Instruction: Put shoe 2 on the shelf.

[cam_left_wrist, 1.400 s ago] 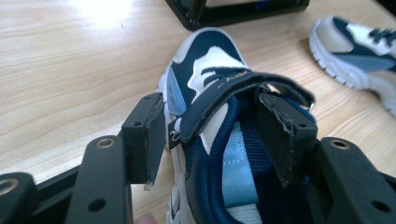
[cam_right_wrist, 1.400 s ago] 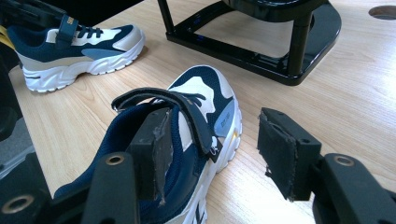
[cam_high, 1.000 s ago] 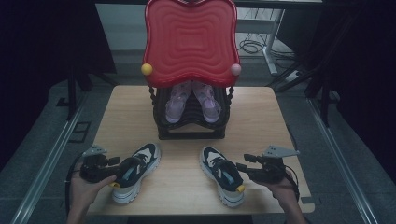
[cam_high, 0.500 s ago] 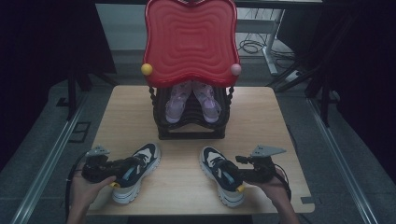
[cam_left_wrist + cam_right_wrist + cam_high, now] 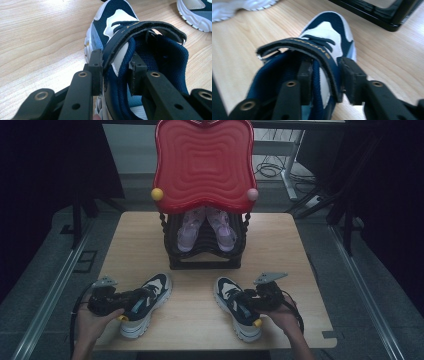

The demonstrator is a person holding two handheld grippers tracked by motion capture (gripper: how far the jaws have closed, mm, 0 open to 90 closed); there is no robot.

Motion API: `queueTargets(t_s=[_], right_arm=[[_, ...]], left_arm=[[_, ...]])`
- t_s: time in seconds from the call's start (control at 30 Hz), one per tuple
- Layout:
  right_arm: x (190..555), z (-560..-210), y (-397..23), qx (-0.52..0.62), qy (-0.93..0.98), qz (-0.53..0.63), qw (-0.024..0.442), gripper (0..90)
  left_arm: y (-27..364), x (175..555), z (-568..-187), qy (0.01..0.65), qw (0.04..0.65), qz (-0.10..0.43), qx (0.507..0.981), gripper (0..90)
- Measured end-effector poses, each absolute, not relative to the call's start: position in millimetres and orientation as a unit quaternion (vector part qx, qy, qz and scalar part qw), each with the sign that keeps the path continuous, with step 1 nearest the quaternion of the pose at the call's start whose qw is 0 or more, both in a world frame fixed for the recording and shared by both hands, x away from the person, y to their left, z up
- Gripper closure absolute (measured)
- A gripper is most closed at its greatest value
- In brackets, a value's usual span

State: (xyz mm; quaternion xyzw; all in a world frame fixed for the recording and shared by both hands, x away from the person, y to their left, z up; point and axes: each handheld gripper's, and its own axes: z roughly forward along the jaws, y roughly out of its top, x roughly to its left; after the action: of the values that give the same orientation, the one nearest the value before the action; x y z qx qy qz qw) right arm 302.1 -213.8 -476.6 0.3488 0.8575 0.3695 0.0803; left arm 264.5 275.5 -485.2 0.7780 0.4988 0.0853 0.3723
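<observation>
Red rack top (image 5: 204, 165) in high view alone.

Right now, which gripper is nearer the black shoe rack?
Right. The right gripper, on its sneaker, sits just below the shoe rack's right corner; the left gripper sits farther out toward the table's left.

Pale wooden table (image 5: 280, 250) on grey floor (image 5: 45, 265), dark surroundings.
</observation>
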Motion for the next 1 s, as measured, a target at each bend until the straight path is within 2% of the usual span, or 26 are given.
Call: queueTargets(t_s=[0.2, 0.53, 1.0], right_arm=[[301.0, -475.9, -212.4, 0.347, 0.859, 0.364, 0.093, 70.4], [298.6, -480.1, -221.5, 0.353, 0.839, 0.407, 0.082, 72.8], [288.8, -473.3, -243.6, 0.345, 0.796, 0.491, 0.085, 72.5]], left_arm=[[275.2, 264.2, -485.0, 0.5, 0.372, 0.087, 0.777, 70.3], [273.9, 261.0, -480.9, 0.497, 0.381, 0.095, 0.774, 71.6], [287.1, 251.9, -470.6, 0.496, 0.463, 0.094, 0.728, 71.7]])
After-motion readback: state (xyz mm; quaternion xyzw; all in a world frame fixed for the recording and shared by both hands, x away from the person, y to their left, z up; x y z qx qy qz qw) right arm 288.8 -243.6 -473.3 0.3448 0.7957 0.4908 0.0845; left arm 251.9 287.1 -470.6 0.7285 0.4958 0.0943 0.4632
